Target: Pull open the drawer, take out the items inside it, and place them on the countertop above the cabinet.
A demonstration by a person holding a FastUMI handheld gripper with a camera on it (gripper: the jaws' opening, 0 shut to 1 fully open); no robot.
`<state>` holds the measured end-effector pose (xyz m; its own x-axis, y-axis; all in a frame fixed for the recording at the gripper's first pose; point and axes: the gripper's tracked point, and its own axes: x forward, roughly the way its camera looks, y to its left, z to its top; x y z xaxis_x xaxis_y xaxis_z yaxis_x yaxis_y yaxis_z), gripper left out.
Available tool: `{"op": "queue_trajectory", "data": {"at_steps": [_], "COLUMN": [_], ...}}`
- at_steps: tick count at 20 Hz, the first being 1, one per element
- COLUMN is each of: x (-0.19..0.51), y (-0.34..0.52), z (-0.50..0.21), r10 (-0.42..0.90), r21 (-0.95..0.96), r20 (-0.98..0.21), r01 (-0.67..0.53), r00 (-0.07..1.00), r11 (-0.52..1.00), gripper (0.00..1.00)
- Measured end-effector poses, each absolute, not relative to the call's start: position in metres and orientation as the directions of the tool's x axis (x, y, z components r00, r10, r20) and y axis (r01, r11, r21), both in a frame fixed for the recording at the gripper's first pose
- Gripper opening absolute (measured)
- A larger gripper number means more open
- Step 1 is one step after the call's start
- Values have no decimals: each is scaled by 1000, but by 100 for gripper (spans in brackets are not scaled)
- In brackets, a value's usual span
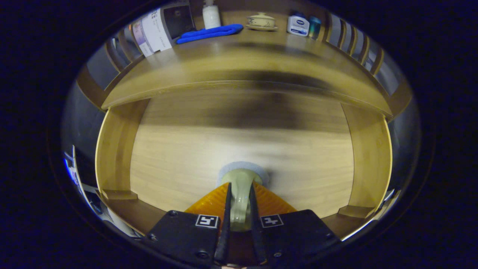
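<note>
The drawer front [209, 157] is a light wooden panel set between two wooden side posts under the countertop [239, 59]. A pale, rounded knob [240, 176] sticks out of it on a grey round base. My gripper [239, 185] is shut on this knob, one finger pressing on each side of its stem. The panel looks smeared by motion. The drawer's inside is hidden behind the panel.
On the countertop's far side lie a folded blue cloth [210, 33], a white bottle [211, 15], a lidded cream cup on a saucer [261, 21], a white jar [298, 25] and a teal can [314, 27]. Slatted wooden rails flank both ends.
</note>
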<state>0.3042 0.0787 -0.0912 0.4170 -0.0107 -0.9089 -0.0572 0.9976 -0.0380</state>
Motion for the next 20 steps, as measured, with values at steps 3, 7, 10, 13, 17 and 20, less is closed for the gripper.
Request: {"op": "queue_trajectory", "data": {"at_steps": [3, 7, 10, 13, 17, 20], "x": [304, 307, 307, 308, 325, 347], "y": [80, 78, 81, 86, 83, 80], "z": [-89, -67, -39, -6, 34, 55], "r10": [8, 19, 38, 62, 63, 57], "r21": [-22, -23, -17, -5, -11, 0], "r20": [-904, -881, -857, -830, -790, -774], "r01": [-64, -83, -102, -120, -118, -91], "r00": [427, 473, 514, 555, 609, 630], "r11": [998, 996, 995, 993, 993, 996], "gripper": [21, 20, 19, 19, 19, 19]}}
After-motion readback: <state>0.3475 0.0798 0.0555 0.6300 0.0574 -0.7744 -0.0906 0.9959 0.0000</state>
